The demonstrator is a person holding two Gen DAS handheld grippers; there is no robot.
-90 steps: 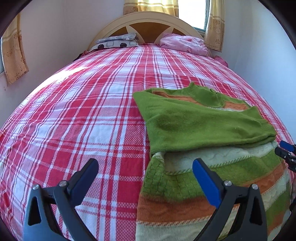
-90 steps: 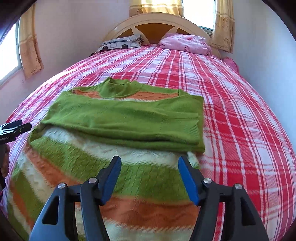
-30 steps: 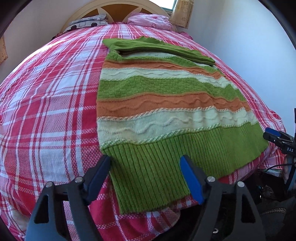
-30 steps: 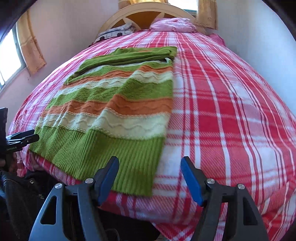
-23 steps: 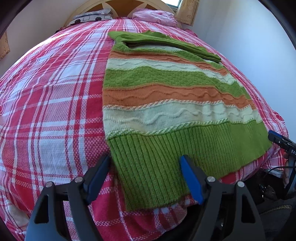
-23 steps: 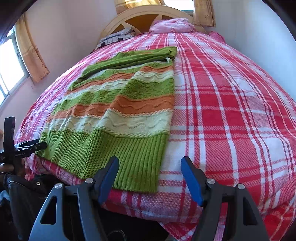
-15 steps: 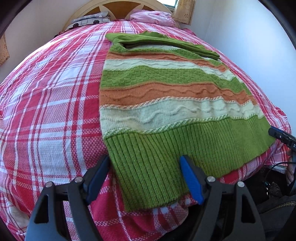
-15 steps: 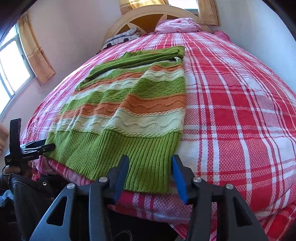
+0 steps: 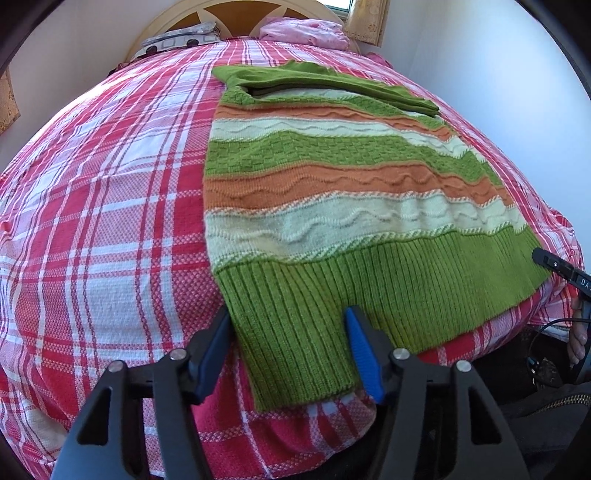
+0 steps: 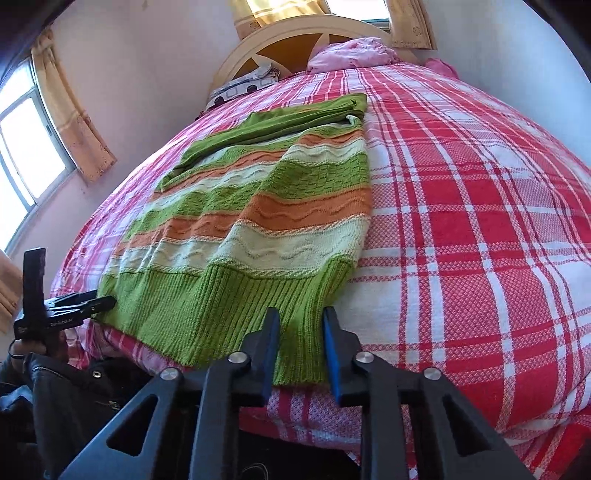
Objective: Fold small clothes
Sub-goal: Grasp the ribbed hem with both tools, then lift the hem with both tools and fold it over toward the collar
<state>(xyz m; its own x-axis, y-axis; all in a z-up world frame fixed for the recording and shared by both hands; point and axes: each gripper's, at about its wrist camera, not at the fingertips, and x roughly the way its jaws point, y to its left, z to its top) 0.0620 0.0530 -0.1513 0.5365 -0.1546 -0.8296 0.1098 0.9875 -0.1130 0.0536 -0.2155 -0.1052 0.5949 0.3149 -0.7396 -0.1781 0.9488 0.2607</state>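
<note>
A green, orange and cream striped sweater [image 9: 332, 192] lies flat on the bed, sleeves folded across its far end, ribbed green hem toward me. My left gripper [image 9: 288, 328] is open, its fingers on either side of the hem's left corner. In the right wrist view the sweater [image 10: 266, 206] has its right hem corner between the fingers of my right gripper [image 10: 300, 325], whose jaws are partly closed with a gap between them. Each gripper shows at the edge of the other view: the right one [image 9: 561, 273] and the left one [image 10: 74, 306].
The bed has a red and white plaid sheet [image 9: 103, 206] and a cream headboard [image 10: 314, 33]. A pink bundle [image 10: 354, 51] and a patterned pillow [image 9: 177, 37] lie at the head. A wall stands to the right, curtained windows [image 10: 22, 155] to the left.
Both grippers moved back from the sleeve end to the hem at the near bed edge. The right jaws have narrowed around the hem corner; the left jaws have also narrowed somewhat.
</note>
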